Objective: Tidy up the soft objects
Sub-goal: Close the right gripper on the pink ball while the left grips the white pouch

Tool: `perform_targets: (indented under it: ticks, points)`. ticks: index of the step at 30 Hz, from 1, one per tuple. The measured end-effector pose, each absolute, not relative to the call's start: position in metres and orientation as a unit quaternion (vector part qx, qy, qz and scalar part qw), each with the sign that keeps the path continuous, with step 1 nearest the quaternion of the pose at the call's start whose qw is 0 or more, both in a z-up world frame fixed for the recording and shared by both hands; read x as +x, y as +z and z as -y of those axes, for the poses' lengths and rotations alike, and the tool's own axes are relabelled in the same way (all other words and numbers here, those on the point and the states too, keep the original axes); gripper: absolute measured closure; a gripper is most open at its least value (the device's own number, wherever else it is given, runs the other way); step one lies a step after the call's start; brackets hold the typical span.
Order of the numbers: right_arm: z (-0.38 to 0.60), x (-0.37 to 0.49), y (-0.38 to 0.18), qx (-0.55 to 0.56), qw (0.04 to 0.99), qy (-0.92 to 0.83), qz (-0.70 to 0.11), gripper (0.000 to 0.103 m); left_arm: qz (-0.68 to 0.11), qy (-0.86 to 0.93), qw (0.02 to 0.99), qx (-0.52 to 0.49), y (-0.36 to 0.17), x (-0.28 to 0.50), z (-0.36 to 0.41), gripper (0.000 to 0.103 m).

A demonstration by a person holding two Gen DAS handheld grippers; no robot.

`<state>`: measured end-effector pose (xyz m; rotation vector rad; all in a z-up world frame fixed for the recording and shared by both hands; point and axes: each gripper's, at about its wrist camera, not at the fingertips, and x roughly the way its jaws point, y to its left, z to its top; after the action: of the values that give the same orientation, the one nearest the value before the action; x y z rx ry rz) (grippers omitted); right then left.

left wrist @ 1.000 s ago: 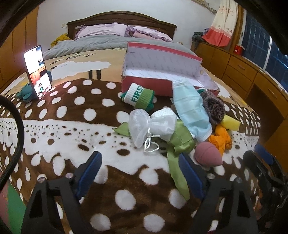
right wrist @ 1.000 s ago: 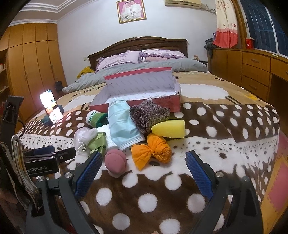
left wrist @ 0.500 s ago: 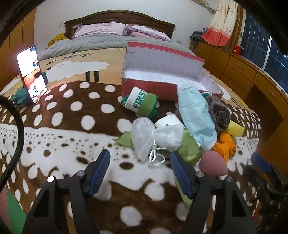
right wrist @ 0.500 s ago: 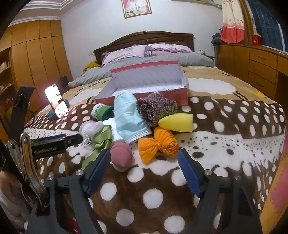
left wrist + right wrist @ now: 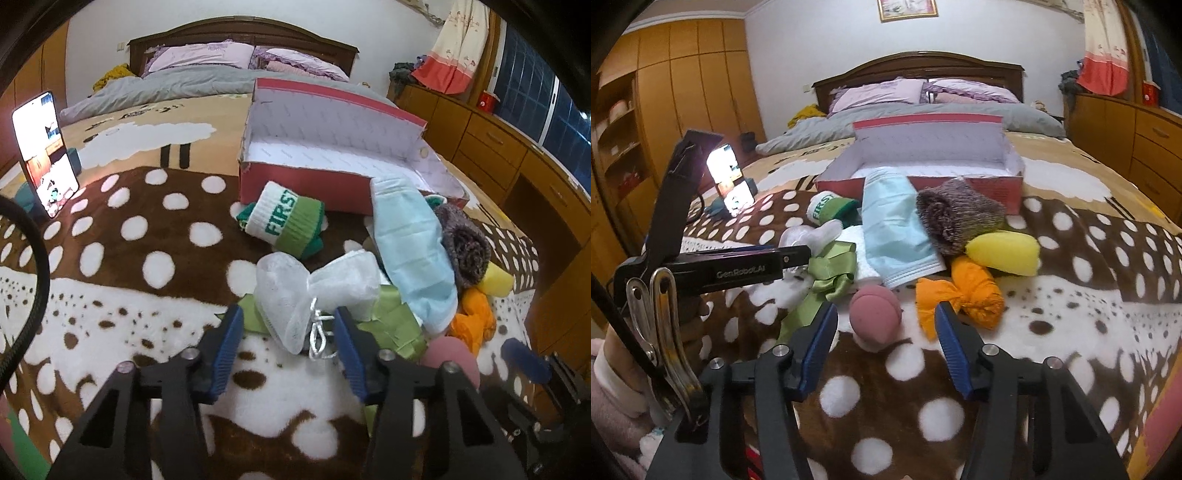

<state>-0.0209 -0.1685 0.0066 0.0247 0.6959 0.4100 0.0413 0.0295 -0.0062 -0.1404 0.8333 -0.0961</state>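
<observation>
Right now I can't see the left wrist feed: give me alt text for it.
The open left gripper straddles a white mesh drawstring pouch on a brown, white-spotted blanket, not yet closed on it. Behind lie a green ribbon, a blue face mask, a green-white sock and an open red shoebox.

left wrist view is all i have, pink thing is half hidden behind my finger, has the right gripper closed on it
Observer: No. The right gripper is open, and the pink sponge sits in the gap between its fingers.
Operator: whats by its right finger
Observer: The orange knotted cloth lies just behind that fingertip.
Operator: yellow sponge free of the pile
Observer: No, the grey knit roll overlaps the left end of the yellow sponge.
</observation>
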Motion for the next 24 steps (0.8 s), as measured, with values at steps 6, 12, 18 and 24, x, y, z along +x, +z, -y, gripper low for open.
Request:
perform_targets:
  ticks: [6,12,18,24]
  points:
    - [0.156,-0.01,-0.001,0.0,0.91,0.216,-0.354,0.054,-0.408,-0.055,0.907,-0.084,-0.011,0.045,-0.034,0.076]
    - [0.15,0.0,-0.009,-0.008,0.902,0.223,-0.369,0.054,-0.401,-0.061,0.909,-0.093,-0.011,0.044,-0.038,0.084]
    - [0.142,0.002,-0.013,-0.021,0.901,0.229,-0.367,0.06,-0.391,-0.066,0.913,-0.096,-0.005,0.038,-0.037,0.088]
    - [0.144,-0.001,-0.009,-0.016,0.906,0.224,-0.358,0.07,-0.382,-0.065,0.917,-0.092,0.002,0.028,-0.037,0.089]
